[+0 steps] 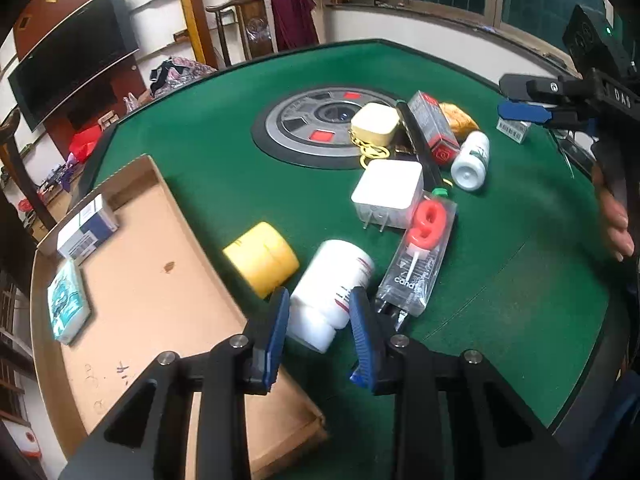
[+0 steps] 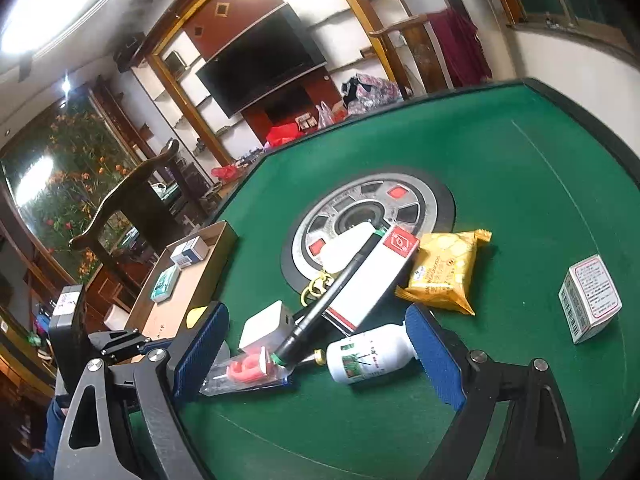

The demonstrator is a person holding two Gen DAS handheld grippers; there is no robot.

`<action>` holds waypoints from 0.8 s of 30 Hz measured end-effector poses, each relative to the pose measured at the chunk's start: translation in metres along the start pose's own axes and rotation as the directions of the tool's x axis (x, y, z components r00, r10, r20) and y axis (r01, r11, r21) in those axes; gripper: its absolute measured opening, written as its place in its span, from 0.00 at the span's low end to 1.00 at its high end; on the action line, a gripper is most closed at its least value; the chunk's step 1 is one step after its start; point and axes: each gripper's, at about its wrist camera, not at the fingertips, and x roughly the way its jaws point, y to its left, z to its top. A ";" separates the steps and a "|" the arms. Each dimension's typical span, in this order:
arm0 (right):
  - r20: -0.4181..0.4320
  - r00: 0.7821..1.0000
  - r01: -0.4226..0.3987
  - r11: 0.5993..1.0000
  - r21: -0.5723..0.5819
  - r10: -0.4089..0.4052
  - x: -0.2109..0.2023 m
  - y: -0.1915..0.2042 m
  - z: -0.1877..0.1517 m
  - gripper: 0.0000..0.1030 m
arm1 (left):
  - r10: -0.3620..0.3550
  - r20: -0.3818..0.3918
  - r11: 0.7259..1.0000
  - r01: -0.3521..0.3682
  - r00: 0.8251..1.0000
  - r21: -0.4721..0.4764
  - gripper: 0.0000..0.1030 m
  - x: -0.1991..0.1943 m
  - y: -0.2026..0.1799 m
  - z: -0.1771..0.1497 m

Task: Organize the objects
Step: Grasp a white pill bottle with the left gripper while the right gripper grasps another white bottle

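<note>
Left wrist view: the left gripper (image 1: 320,306) has its blue pads on either side of a white pill bottle (image 1: 330,288) lying on its side, clamping it near the cap end, just above the edge of the cardboard tray (image 1: 168,304). Just beyond the bottle lies a yellow tape roll (image 1: 262,258) against the tray's rim, and to the right a clear packet holding a red number candle (image 1: 420,256). Inside the tray sit a teal packet (image 1: 68,306) and a blue-and-white box (image 1: 88,228). Farther on are a white charger (image 1: 388,194), a small white bottle (image 1: 471,160), a black pen (image 1: 420,144), a red-and-white carton (image 1: 434,128) and a cream case (image 1: 375,124) on a yellow chain, all on the green table (image 1: 520,280).

Right wrist view: the right gripper (image 2: 320,356) stands wide open, holding nothing, its pads flanking the candle packet (image 2: 244,372) and the small bottle (image 2: 368,356). Beyond lie a yellow snack bag (image 2: 444,272) and, well apart to the right, a small white box (image 2: 592,300).
</note>
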 end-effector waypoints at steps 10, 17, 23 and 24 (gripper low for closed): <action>-0.020 1.000 -0.002 0.995 0.095 0.004 -0.003 -0.022 -0.004 0.92 | 0.018 -0.086 0.999 -0.021 0.996 -0.043 0.36 0.035 -0.003 0.019; -0.140 0.990 0.053 0.944 0.324 -0.008 0.010 -0.052 -0.025 0.92 | 0.008 -0.090 0.985 -0.023 0.996 -0.168 0.34 0.051 -0.002 0.029; -0.233 0.960 0.205 0.955 0.215 -0.154 0.038 -0.030 -0.019 0.61 | 0.053 -0.065 0.974 -0.066 0.996 -0.218 0.34 0.054 -0.003 0.031; -0.251 0.958 0.200 0.955 0.221 -0.143 0.047 -0.027 -0.017 0.58 | 0.054 -0.061 0.975 -0.066 0.997 -0.213 0.34 0.054 -0.003 0.030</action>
